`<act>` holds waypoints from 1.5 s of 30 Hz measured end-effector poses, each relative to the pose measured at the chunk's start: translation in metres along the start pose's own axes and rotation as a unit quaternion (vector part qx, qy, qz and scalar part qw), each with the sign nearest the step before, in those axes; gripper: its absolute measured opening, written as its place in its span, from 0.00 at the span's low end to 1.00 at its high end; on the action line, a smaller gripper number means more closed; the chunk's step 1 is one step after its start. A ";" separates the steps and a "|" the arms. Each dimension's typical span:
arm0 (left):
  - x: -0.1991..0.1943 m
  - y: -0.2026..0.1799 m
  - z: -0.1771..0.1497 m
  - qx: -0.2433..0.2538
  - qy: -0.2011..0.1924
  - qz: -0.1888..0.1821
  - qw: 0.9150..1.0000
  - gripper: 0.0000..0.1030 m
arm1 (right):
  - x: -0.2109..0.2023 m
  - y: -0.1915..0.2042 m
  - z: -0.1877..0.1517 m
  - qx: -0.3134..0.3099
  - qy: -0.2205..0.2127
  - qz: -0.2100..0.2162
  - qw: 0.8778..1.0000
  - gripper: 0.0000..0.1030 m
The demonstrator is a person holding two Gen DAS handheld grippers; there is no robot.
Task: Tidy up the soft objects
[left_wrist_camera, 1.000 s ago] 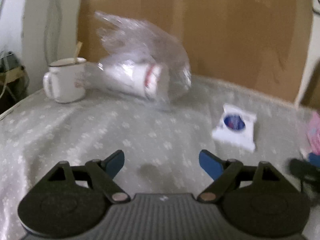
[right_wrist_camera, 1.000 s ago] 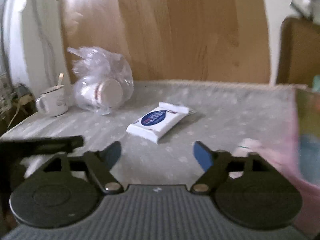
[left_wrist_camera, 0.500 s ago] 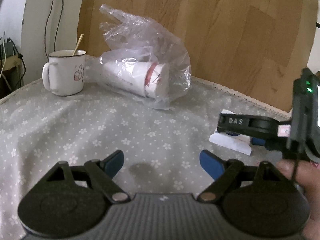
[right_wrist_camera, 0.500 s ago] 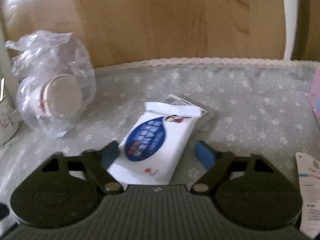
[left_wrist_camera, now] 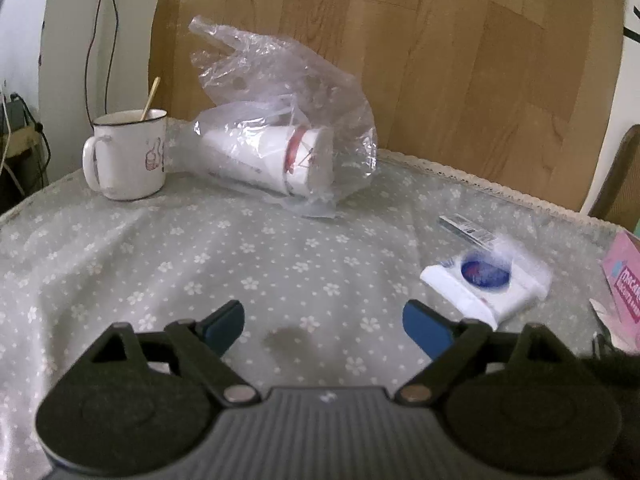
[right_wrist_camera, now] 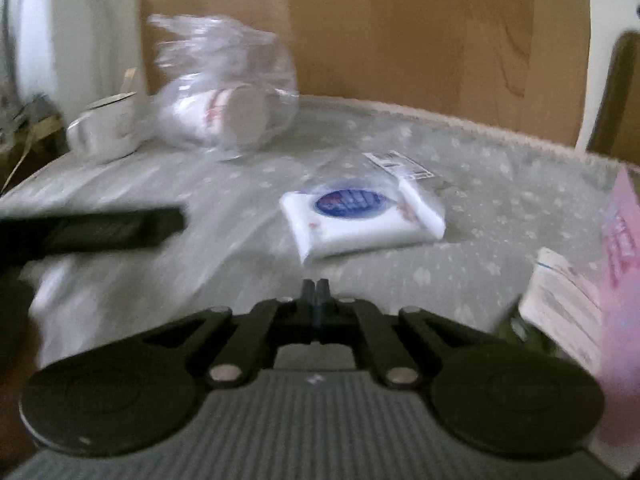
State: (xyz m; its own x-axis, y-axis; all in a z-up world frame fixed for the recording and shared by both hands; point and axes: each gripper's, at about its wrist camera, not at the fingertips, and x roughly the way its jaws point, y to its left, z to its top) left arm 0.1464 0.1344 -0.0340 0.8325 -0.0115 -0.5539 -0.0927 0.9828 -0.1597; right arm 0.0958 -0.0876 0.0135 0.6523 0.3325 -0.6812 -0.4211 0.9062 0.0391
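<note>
The right hand-held gripper has just snapped its jaws together on nothing — the wipes pack lies free on the table, just ahead of the tips. A moment ago it sat between them, so the grab looks missed. The left hand-held gripper stands wide, a bit wider than before — empty.

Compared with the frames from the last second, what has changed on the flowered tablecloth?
The right hand-held gripper had straddled the white tissue pack with a blue oval label; it has now pulled back and closed with nothing between its fingers. The pack lies loose, turned to a new angle. The left hand-held gripper stayed open and empty. The white enamel mug and the clear plastic bag of paper cups kept their places.
</note>
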 end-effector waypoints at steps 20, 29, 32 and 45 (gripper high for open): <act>0.001 0.006 0.001 -0.016 0.000 -0.010 1.000 0.90 | 0.077 -0.101 0.057 0.215 0.016 -0.025 0.976 0.42; 0.006 0.017 0.003 -0.049 0.016 -0.025 0.998 0.90 | 0.022 -0.041 0.022 0.104 0.035 0.051 0.993 0.03; 0.006 0.018 0.002 -0.052 0.018 -0.032 0.998 0.90 | -0.014 -0.030 -0.003 0.078 0.024 0.068 0.994 0.03; -0.002 -0.004 -0.004 0.016 0.013 -0.072 0.997 0.90 | -0.168 -0.068 -0.116 0.109 -0.040 -0.015 0.993 0.09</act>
State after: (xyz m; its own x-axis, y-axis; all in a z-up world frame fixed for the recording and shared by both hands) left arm 0.1431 0.1299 -0.0355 0.8219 -0.1581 -0.5472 0.0451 0.9758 -0.2142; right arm -0.0582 -0.2351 0.0401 0.7147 0.3157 -0.6242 -0.2594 0.9483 0.1826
